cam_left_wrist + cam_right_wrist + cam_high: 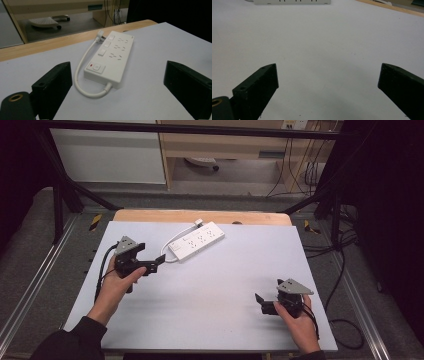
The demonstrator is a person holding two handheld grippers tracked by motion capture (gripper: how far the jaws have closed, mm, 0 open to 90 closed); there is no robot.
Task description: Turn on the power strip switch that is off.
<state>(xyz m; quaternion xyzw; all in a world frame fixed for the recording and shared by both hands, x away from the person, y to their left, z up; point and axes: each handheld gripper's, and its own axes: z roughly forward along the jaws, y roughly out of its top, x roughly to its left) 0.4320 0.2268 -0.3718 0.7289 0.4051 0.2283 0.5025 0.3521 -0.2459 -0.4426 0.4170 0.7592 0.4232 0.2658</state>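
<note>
Two grippers, one white power strip (pixel 196 241) on the pale table (pixel 210 290).

My left gripper (pixel 159 260) hovers just beside the strip's switch end, near its looped white cord (pixel 82 75), jaws spread wide and holding nothing. My right gripper (pixel 259 301) sits well apart at the near right, equally wide open and empty.

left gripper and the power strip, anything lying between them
Nothing but bare white table between the left gripper and the power strip, as the left gripper view shows; its looped cord lies beside it.
</note>
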